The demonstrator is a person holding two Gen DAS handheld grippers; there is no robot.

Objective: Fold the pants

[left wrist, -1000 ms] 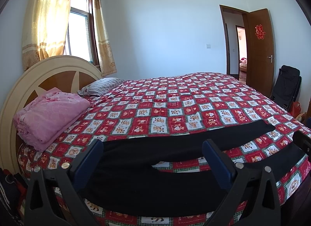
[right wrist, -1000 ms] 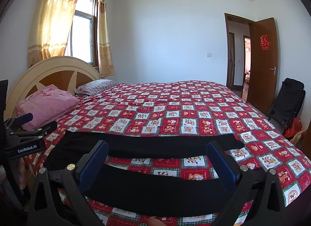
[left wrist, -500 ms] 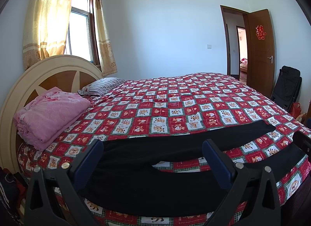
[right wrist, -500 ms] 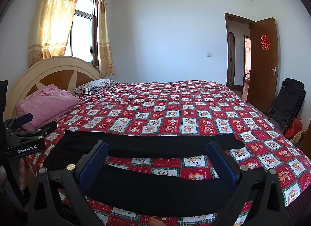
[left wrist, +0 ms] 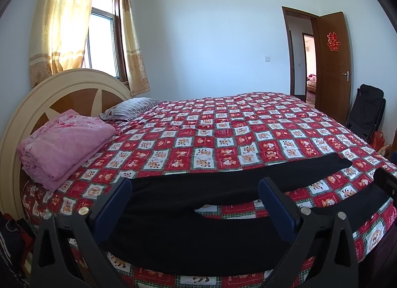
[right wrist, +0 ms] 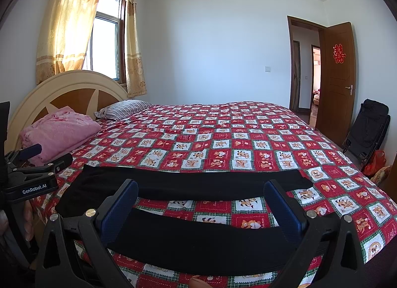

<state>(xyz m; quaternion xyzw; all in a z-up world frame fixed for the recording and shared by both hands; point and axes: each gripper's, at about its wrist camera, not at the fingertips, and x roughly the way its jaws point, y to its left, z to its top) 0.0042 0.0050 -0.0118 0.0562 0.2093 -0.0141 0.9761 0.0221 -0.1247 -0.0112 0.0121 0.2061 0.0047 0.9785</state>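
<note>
I hold two claws, one in each hand, and both are spread wide with nothing between their blue pads. My left claw (left wrist: 194, 203) hovers over the near edge of the bed, at the waist end of the pants; my right claw (right wrist: 201, 203) hovers over the two legs. From the right camera I also see the left claw at the far left edge, with part of my hand (right wrist: 27, 218) beneath it.

One pair of black pants (left wrist: 198, 233) lies flat along the near edge of the bed (left wrist: 223, 139), untouched by either claw. Its waist points toward the headboard side, and its two legs (right wrist: 198, 184) run rightward, split apart with a wedge of quilt showing between them. The nearer leg lies close to the mattress edge.

Beyond the pants the red checked quilt spreads bare across the whole bed. At the left, one folded pink blanket (left wrist: 64, 146) sits against the one rounded headboard (left wrist: 62, 94), and one striped pillow (left wrist: 129, 112) lies farther back beside it.

Behind those, one window (left wrist: 103, 42) stands between two yellow curtains (left wrist: 62, 22). On the right, one folded black chair (left wrist: 367, 112) leans by the wall, something red on the floor beside it, and one brown door (left wrist: 335, 65) stands open to a further room.
</note>
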